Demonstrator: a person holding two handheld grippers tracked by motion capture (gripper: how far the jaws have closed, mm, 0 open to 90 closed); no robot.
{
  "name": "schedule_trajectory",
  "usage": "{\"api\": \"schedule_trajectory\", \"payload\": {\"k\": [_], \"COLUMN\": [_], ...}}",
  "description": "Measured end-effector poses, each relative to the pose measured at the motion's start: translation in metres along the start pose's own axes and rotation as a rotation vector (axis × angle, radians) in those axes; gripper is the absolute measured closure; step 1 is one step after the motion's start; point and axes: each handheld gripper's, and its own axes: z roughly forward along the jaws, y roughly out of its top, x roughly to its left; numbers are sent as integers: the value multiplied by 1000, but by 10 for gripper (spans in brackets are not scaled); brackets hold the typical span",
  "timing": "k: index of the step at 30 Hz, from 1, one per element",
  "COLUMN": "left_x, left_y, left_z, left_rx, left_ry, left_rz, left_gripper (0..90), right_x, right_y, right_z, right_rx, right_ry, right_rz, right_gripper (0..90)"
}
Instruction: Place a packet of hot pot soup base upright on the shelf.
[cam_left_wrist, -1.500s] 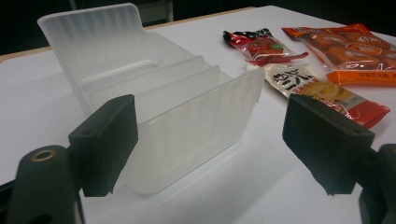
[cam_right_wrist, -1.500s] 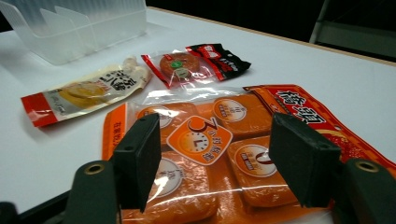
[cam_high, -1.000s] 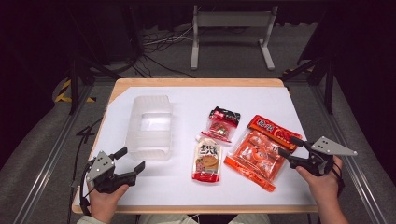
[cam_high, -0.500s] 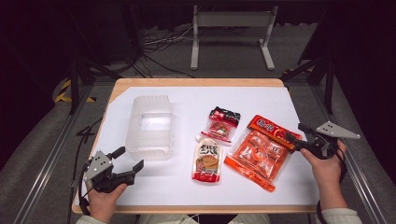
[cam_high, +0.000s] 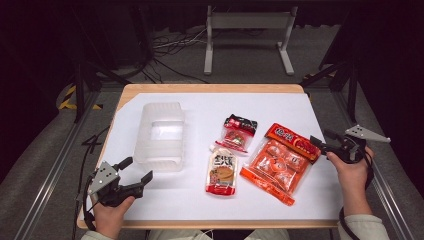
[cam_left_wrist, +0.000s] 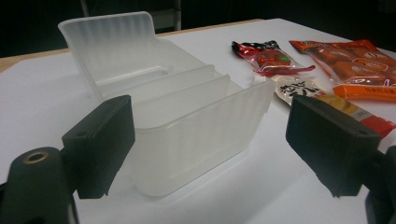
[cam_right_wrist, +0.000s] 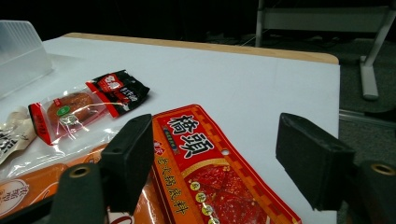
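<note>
Right gripper (cam_high: 324, 142) at the right table edge, jaws wide and just opened further, nothing between them; the large orange snack pack (cam_high: 280, 161) lies flat just beside its tips. Left gripper (cam_high: 134, 169) near the front left corner, jaws apart and empty, facing the clear plastic container (cam_high: 161, 135).

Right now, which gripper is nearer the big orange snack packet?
Right. The right gripper sits at the big orange snack packet's right end, jaws open; the left gripper hangs by the clear plastic box.
</note>
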Motion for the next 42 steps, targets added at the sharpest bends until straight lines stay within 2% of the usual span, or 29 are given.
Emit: {"api": "schedule_trajectory", "payload": {"k": [3,9,13,18,29,32,36,38,42], "left_x": [0,-1,-3,-2,-3,-2,-2,-2,-2], "left_y": [0,0,1,1,1,1,1,0,1], "left_z": [0,0,0,-1,0,0,-1,-1,-1], "left_rx": [2,5,8,2,8,9,10,10,9], "left_ry": [-2,-5,1,5,13,14,17,18,20], "left_rz": [-6,-16,-2,-9,-2,-3,-4,-5,-6], "left_gripper": [163,162,163,163,163,163,163,163,163], "right_x": [-3,-8,-11,-18,-28,-30,-32,-32,-31], "right_y": [-1,-12,-19,-30,-35,-35,-35,-35,-35], "right_z": [3,15,20,24,29,31,31,31,32], "right_rx": [2,46,61,104,173,205,213,218,228], "right_ry": [9,42,9,-25,-22,-30,-56,-47,4], "right_rz": [14,54,49,95,195,218,246,251,261], "right_gripper": [248,205,198,198,172,163,154,158,222]}}
